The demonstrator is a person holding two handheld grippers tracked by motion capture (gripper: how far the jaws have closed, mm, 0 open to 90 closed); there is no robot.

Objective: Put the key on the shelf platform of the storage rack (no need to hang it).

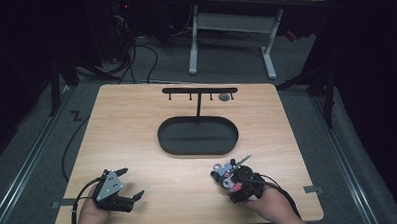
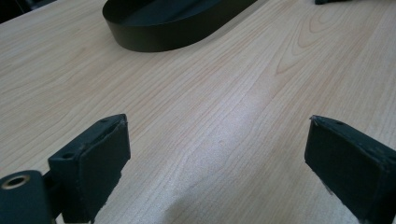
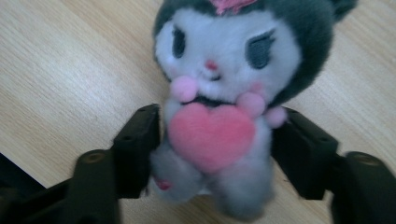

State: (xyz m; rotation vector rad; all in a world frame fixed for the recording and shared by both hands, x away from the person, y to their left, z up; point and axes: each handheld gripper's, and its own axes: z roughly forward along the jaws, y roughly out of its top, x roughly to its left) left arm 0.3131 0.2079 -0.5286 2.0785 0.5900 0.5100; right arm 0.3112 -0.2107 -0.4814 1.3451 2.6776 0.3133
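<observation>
Obstacles ahead of you: black oval tray (image 1: pixel 197 137) at table centre; hook rack (image 1: pixel 199 90) rising behind it, far side. Passage: bare tabletop (image 1: pixel 122 134) left, right and near.

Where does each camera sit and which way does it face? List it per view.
High view: above the near edge, looking forward and down on the table; both hands and each hand-held gripper show.
Left gripper view: between open jaws, facing the black tray, shared with the high view.
Right gripper view: jaws pressing the plush toy.

Left tool (image 1: pixel 129 184) spread wide, right tool (image 3: pixel 217 140) clamped, hands low
</observation>
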